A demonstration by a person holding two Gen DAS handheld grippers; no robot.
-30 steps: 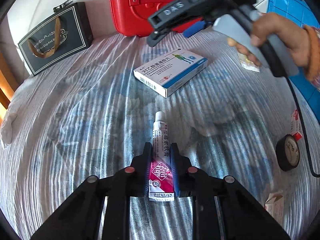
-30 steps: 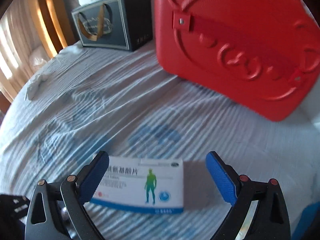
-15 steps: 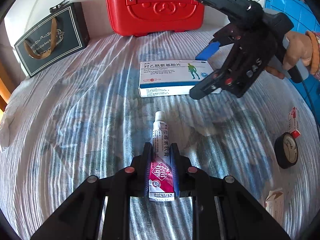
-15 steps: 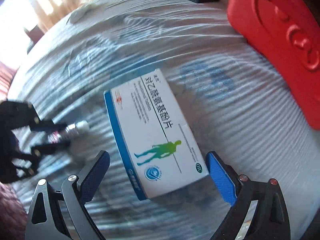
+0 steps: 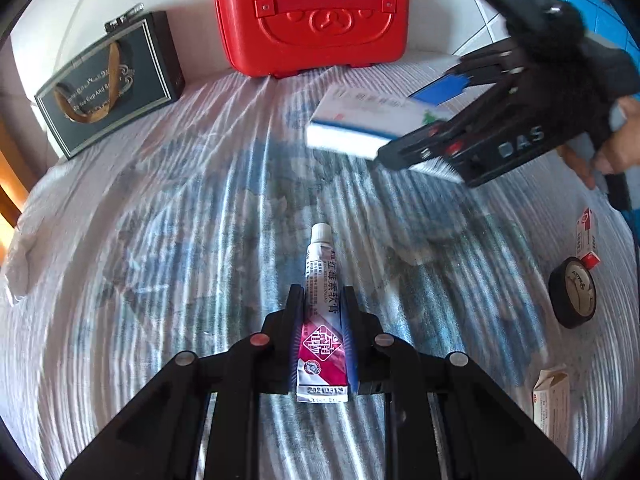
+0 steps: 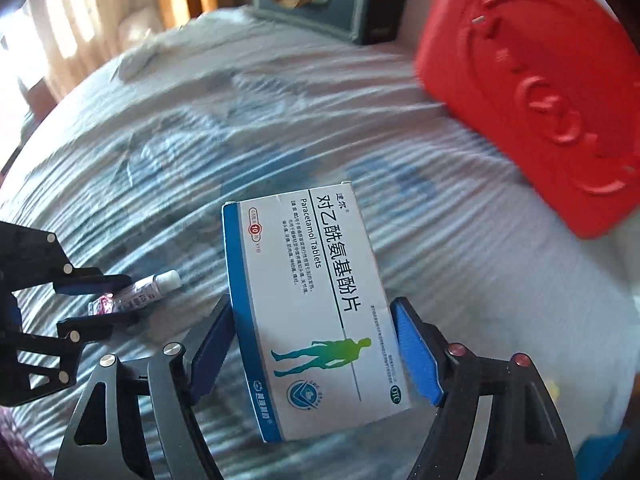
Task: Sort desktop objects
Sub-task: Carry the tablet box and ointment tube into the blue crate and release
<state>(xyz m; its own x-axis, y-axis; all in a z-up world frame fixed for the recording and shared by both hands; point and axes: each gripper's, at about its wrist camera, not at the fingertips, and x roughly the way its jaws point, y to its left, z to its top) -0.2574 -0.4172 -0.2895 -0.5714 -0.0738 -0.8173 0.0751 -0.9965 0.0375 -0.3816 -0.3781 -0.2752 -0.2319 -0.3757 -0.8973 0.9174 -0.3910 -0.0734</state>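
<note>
Surroundings first. I see a red case [image 5: 312, 16] standing at the far edge of the worktop [image 5: 160, 240], which is covered in a striped blue-and-white cloth. A dark gift bag [image 5: 108, 84] with a brown ribbon handle stands to its left. On the right side lie a roll of black tape [image 5: 573, 292], a small red-and-white packet [image 5: 586, 234] just beyond it, and a small open carton [image 5: 554, 404] nearer my left gripper. A blue crate [image 5: 600, 4] shows at the far right.

My left gripper [image 5: 322, 312] has its jaws clamped on the lower half of an ointment tube [image 5: 322, 304]. The tube's long axis runs straight along the fingers, white cap pointing away from me toward the red case, crimped end back between the jaws. Whether it is touching the cloth I cannot tell.

My right gripper [image 6: 316, 344] has its blue pads against the two long sides of a paracetamol tablet box [image 6: 316, 308], jaws closed on it. The box is face up, long axis running forward from the jaws. In the left wrist view the box [image 5: 368, 124] is blurred and seems raised off the cloth, between the tube and the red case.
</note>
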